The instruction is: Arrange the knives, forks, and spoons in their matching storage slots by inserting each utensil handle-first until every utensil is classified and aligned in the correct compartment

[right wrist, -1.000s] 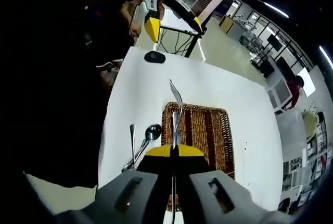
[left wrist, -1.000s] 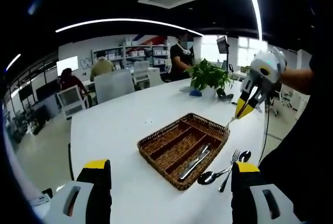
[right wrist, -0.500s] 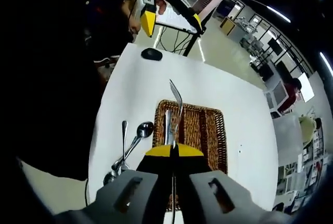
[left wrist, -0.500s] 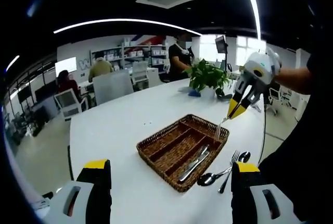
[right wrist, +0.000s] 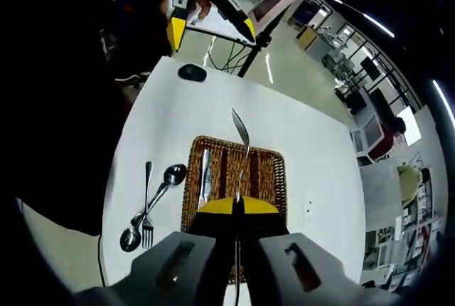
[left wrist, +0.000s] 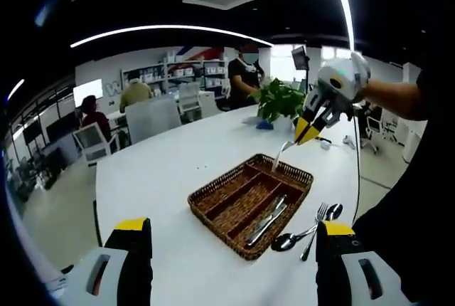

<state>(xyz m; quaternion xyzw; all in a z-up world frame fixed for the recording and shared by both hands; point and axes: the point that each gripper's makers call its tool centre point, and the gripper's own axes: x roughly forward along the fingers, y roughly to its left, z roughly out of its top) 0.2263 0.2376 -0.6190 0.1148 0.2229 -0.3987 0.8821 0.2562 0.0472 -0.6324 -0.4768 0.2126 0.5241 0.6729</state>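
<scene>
A brown wicker basket (left wrist: 210,187) with long slots stands on the white table (left wrist: 163,171). One slot holds a knife (left wrist: 267,219). Beside the basket lie two spoons (left wrist: 293,238) and a fork (left wrist: 314,225). My right gripper (left wrist: 307,134) hovers above the basket's far end, shut on another fork (left wrist: 279,155) that hangs tines down. In the right gripper view that held fork (right wrist: 242,142) juts from the shut right gripper (right wrist: 236,205) over the basket (right wrist: 276,156), with the knife (right wrist: 205,178) and the loose spoons (right wrist: 162,191) to its left. My left gripper (left wrist: 231,249) is wide open and holds nothing; the left gripper (right wrist: 212,32) is seen beyond the table.
A potted plant (left wrist: 281,103) stands at the table's far end. A dark computer mouse (right wrist: 190,72) lies near one table edge. Several people and chairs are behind the table (right wrist: 313,142), and the operator's sleeve (left wrist: 398,99) reaches in from the right.
My right gripper has carried the fork from beside the basket's near right rim to above its far end. The left gripper has stayed open and nearly still.
</scene>
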